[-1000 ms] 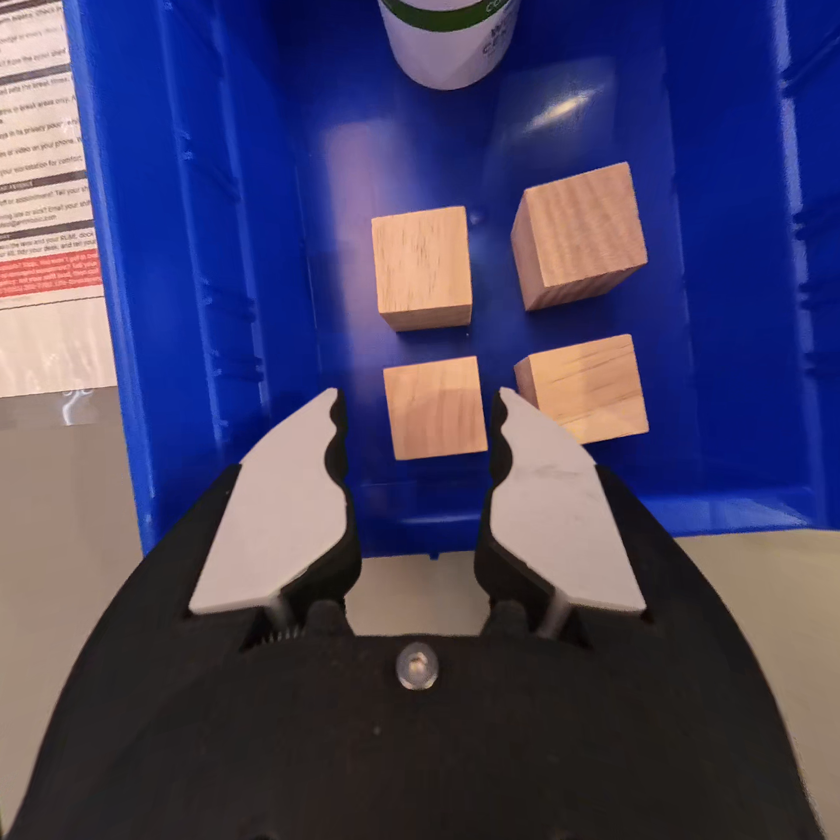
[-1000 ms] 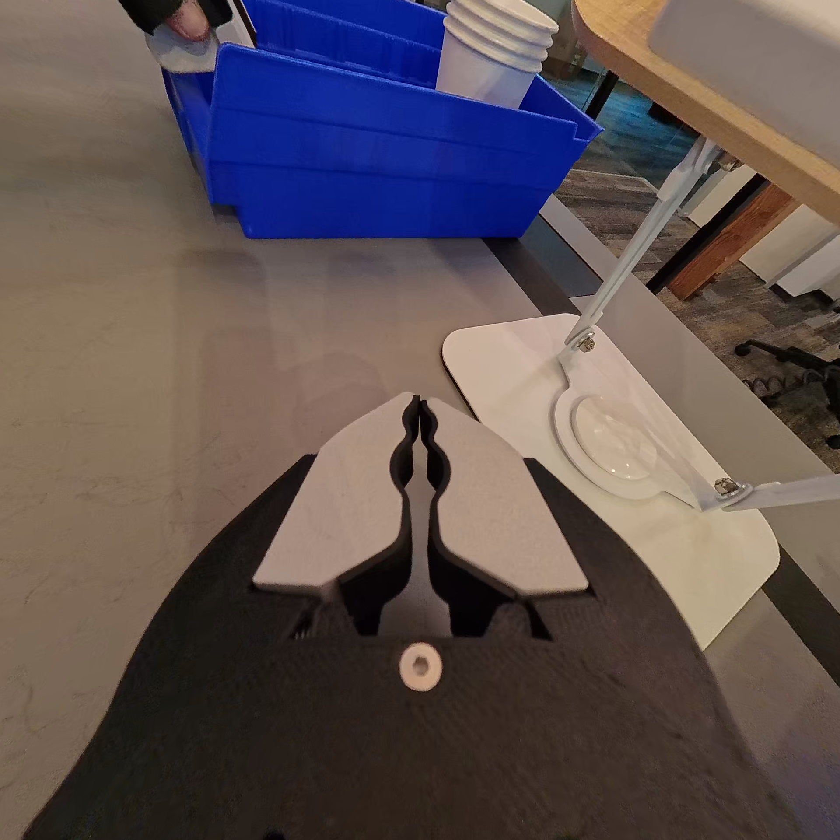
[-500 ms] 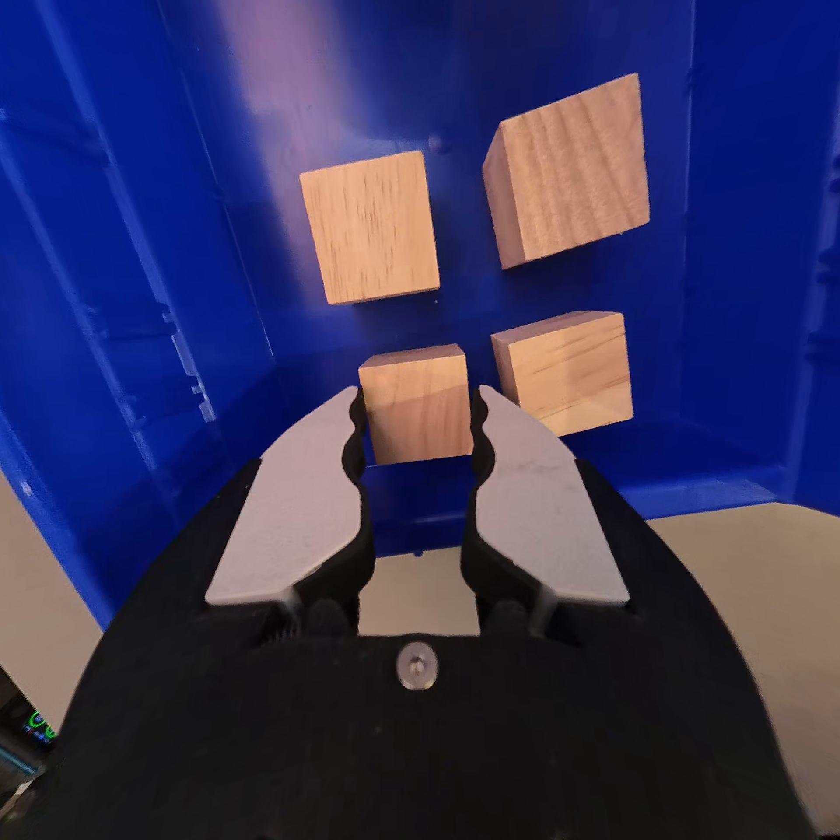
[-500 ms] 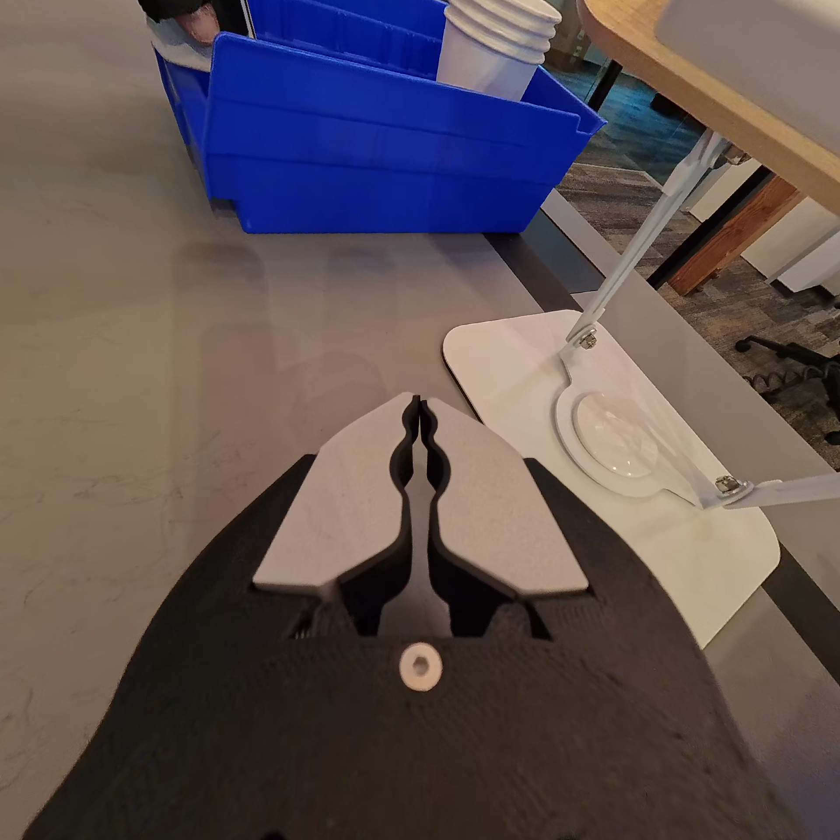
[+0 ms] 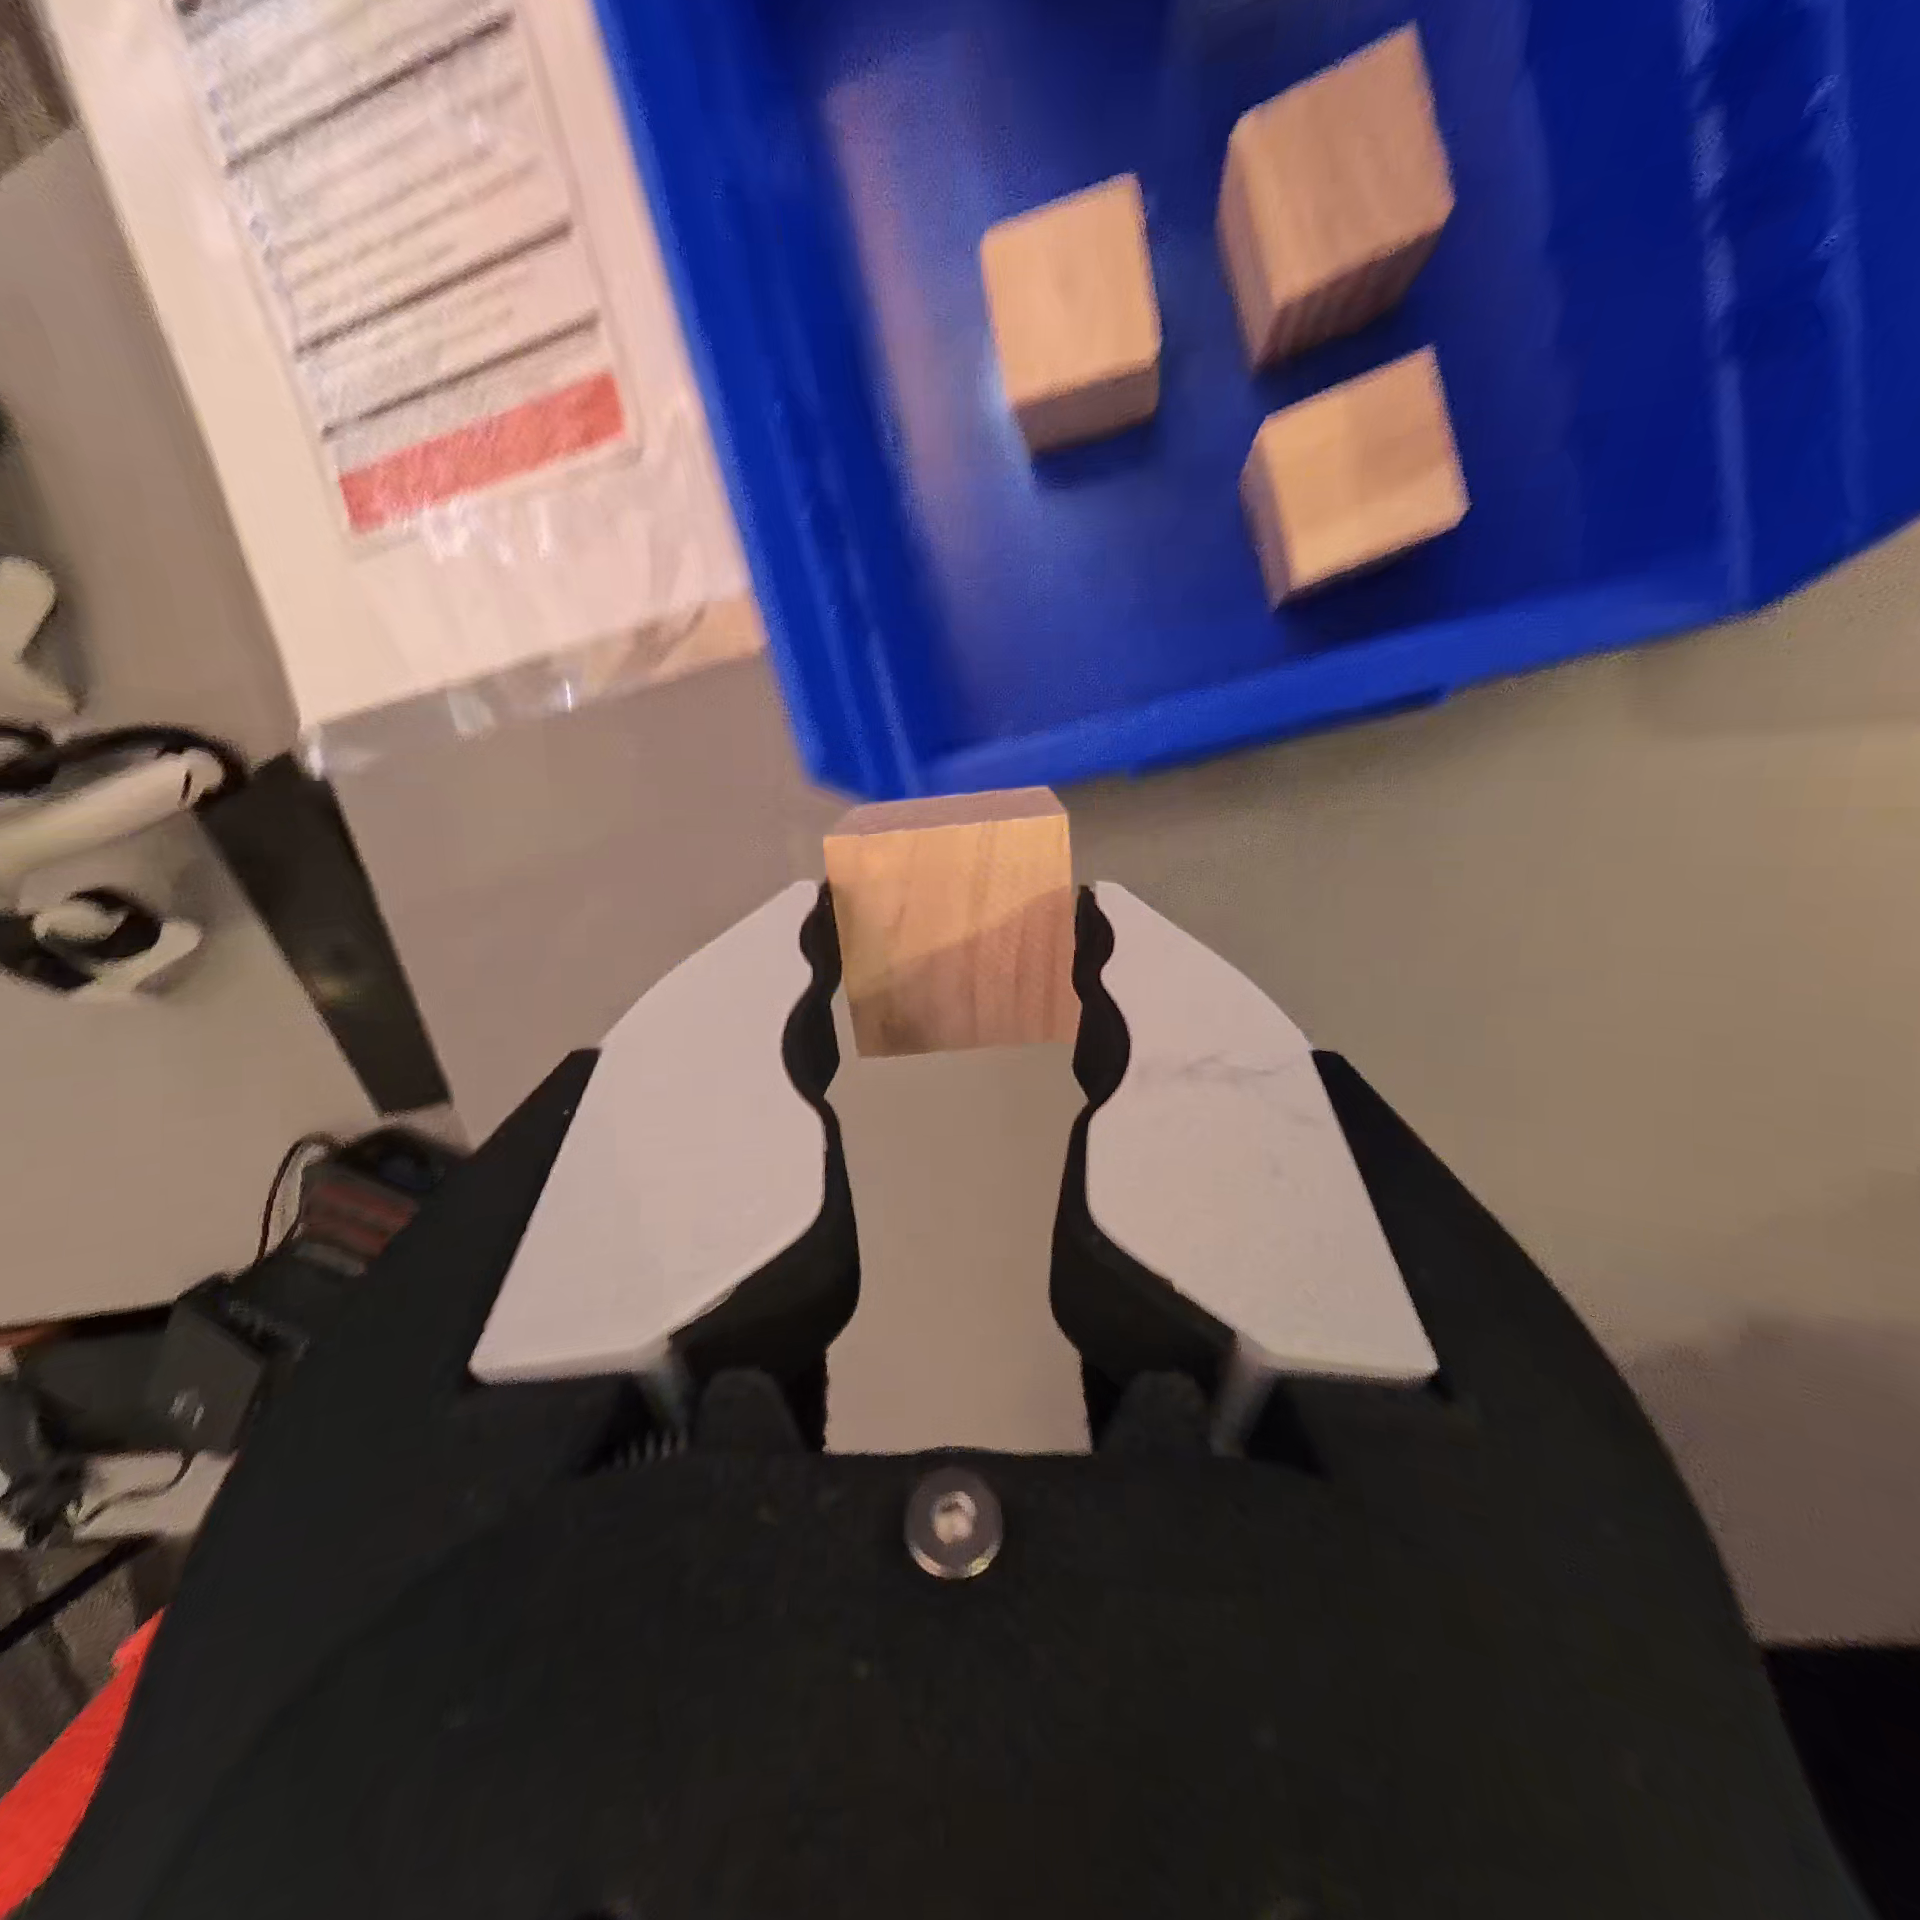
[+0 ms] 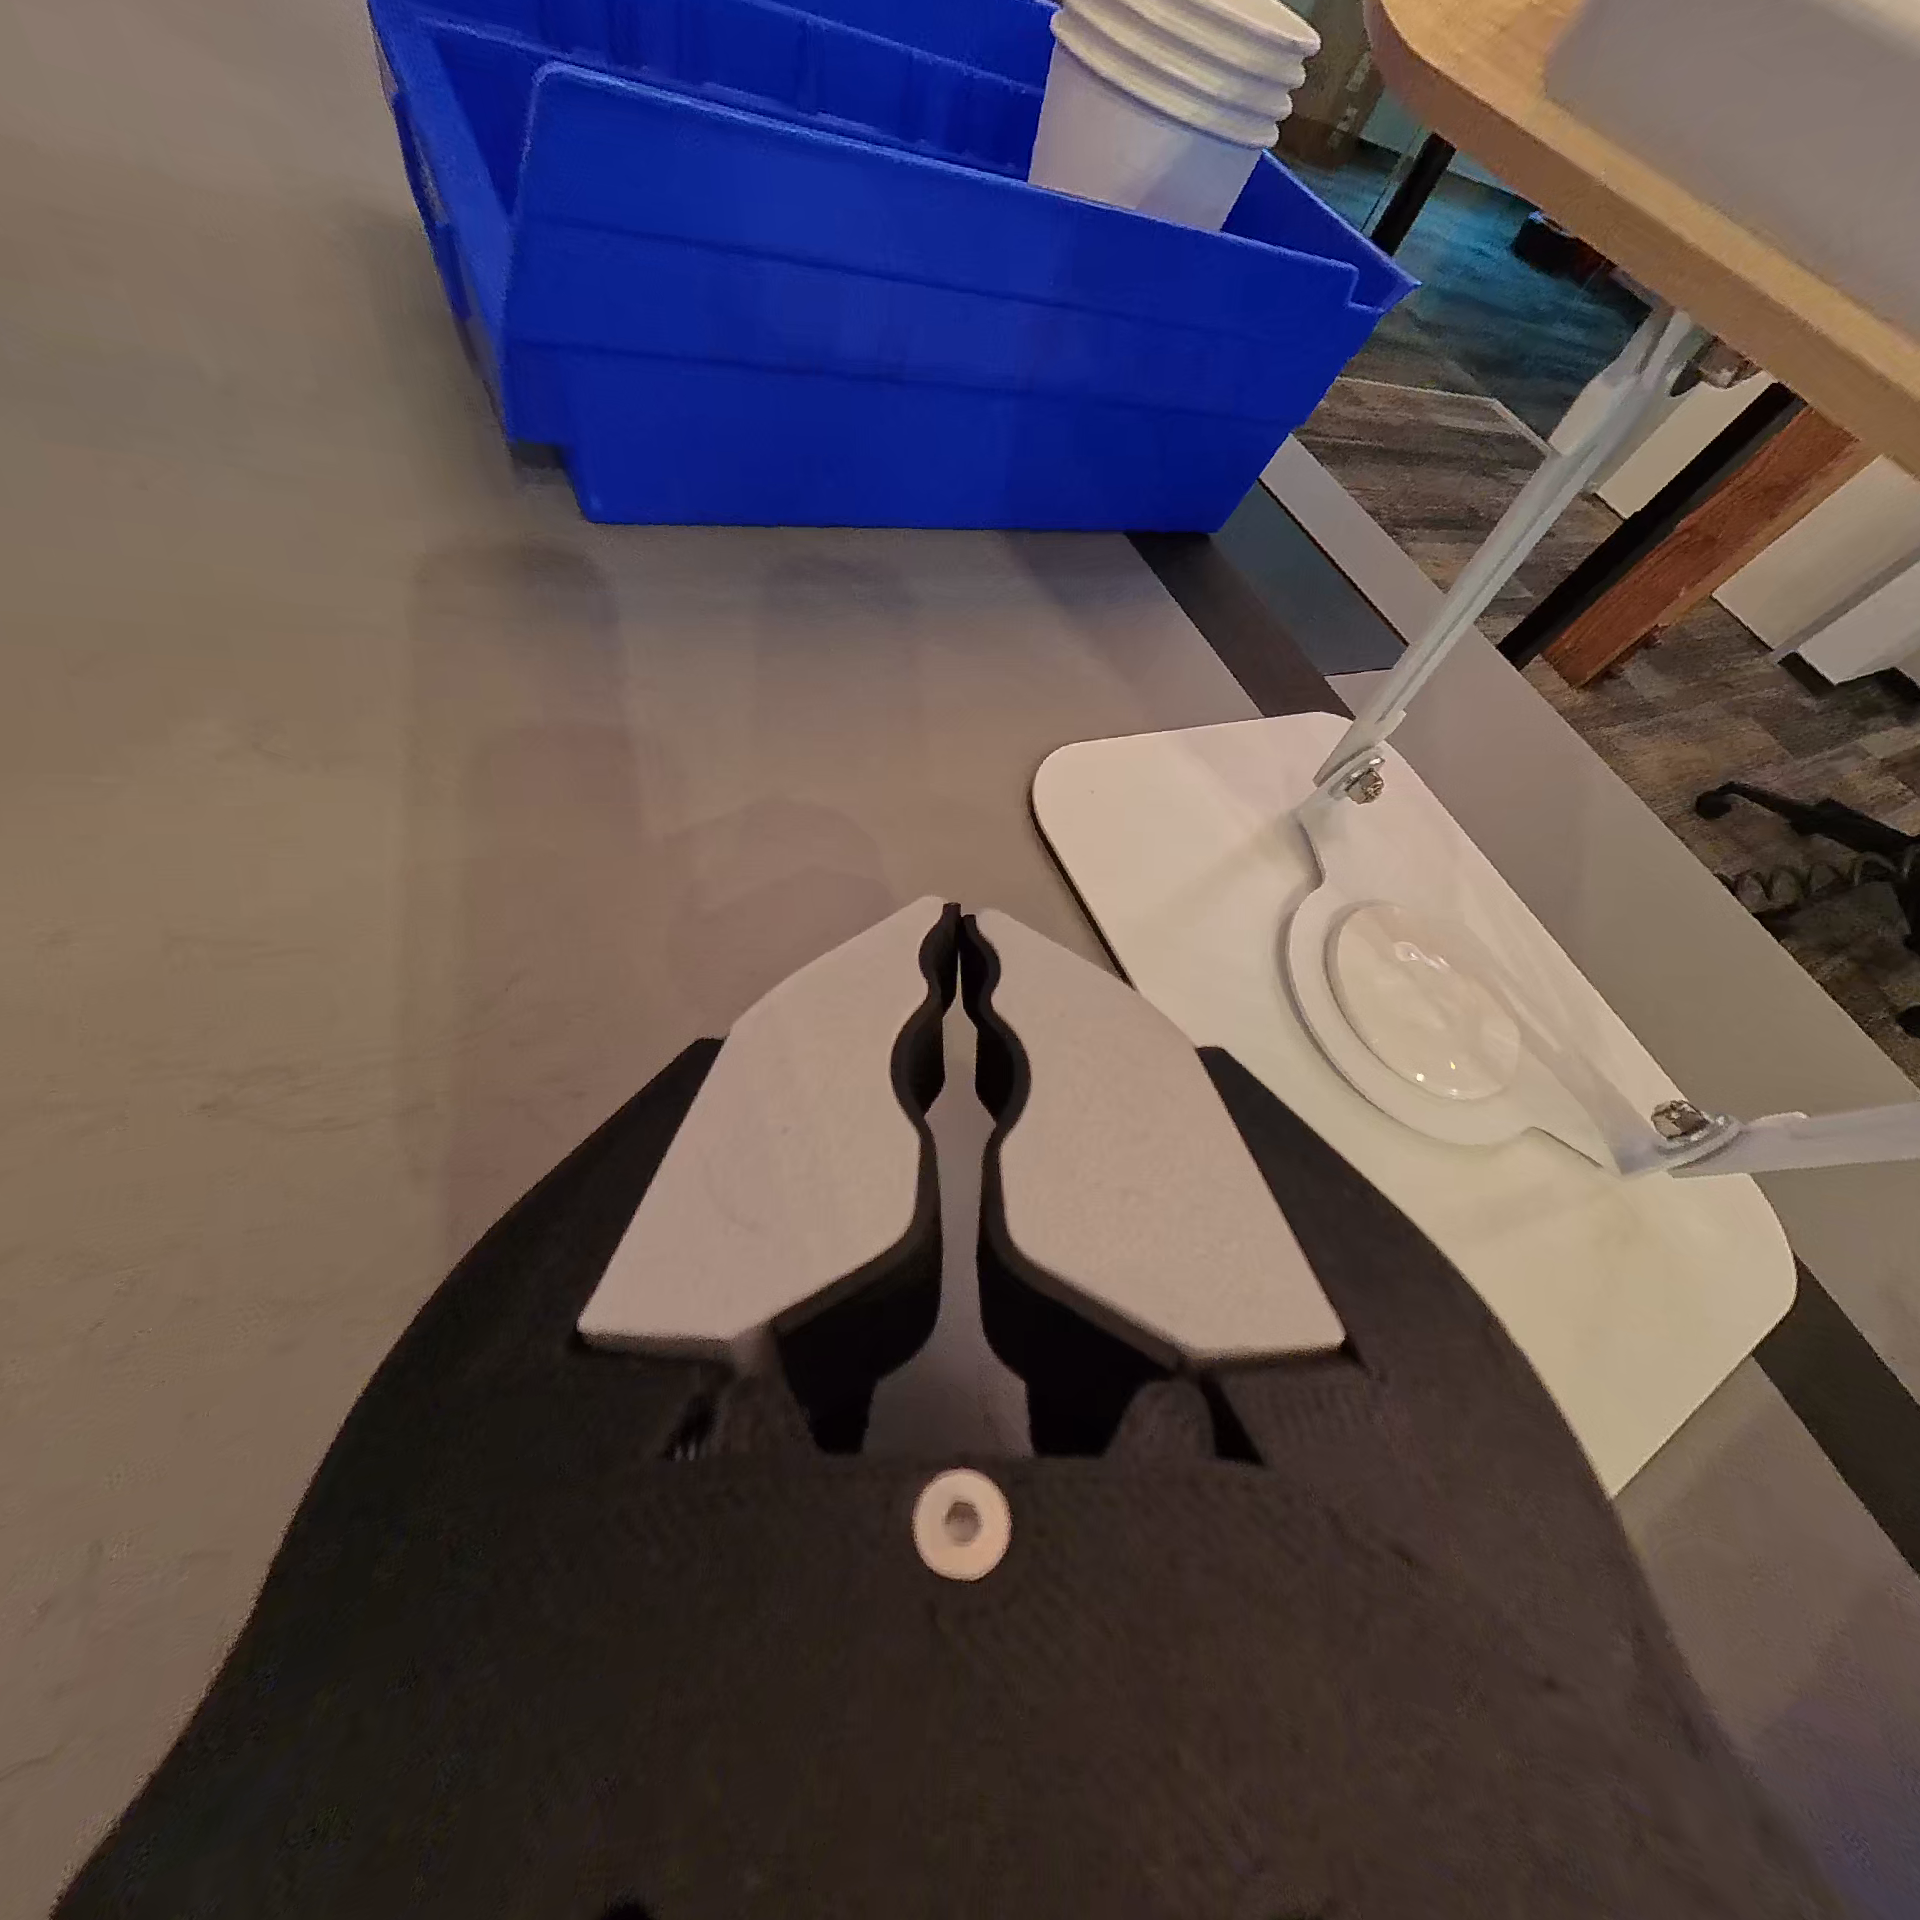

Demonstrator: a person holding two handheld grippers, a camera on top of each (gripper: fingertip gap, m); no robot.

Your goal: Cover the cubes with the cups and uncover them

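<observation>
My left gripper is shut on a wooden cube and holds it above the grey table, just outside the near wall of the blue bin. Three more wooden cubes lie in the bin: one at the left, one at the back right, one at the front right. My right gripper is shut and empty over the table. A stack of white paper cups stands in the blue bin far ahead of it.
A laminated sheet with a red band lies left of the bin. The table's left edge drops to cables and gear. A white stand base with a thin arm sits right of my right gripper. A wooden table stands beyond.
My left gripper closed on the near-left cube, lifted it out of the bin and drew back over the table. My right gripper stayed shut and shifted a little toward the bin.
</observation>
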